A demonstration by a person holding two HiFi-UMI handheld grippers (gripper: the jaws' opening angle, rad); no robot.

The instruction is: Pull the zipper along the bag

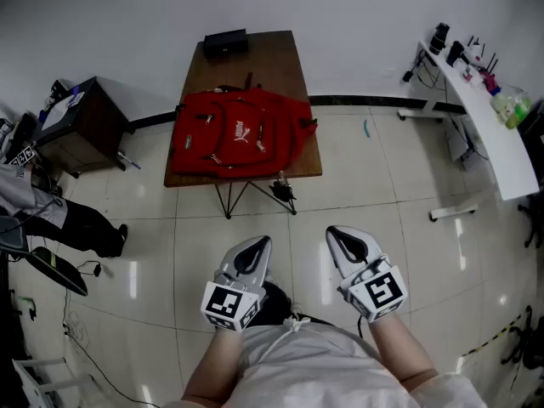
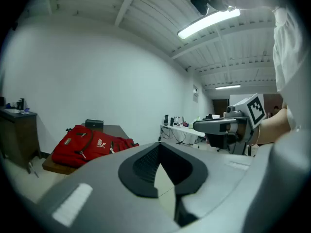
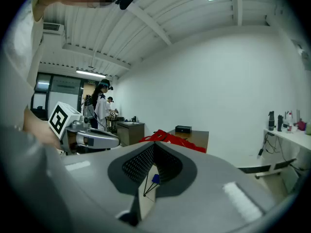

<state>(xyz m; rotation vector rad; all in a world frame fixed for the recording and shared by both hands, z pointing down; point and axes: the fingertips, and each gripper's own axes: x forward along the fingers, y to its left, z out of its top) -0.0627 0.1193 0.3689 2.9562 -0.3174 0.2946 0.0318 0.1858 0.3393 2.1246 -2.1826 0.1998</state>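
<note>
**A:** Where is the bag?

**B:** The red bag (image 1: 240, 133) lies flat on the near half of the brown desk (image 1: 276, 62), reaching almost from one side edge to the other. Nothing is touching it.

**A:** Anything else on that desk?

**B:** A black box (image 1: 225, 42) sits at the far end, apart from the bag.

**A:** And the grippers?

**B:** Both are well apart from the desk, low over the tiled floor (image 1: 408, 228) and close to the person's body. The left hand-held gripper (image 1: 252, 252) has its jaws pressed together with nothing between them. The right hand-held gripper (image 1: 346, 243) looks the same: jaws together and empty. They sit side by side with a gap between them, both pointing toward the desk.

**A:** What stands around the desk?

**B:** A dark cabinet (image 1: 81, 113) is to its left with papers on top. A long white desk (image 1: 497, 138) runs along the right, carrying bottles and small items. At the left edge a person's dark trouser leg (image 1: 81, 223) shows. In the right gripper view another person in white (image 3: 101, 111) stands far back.
</note>
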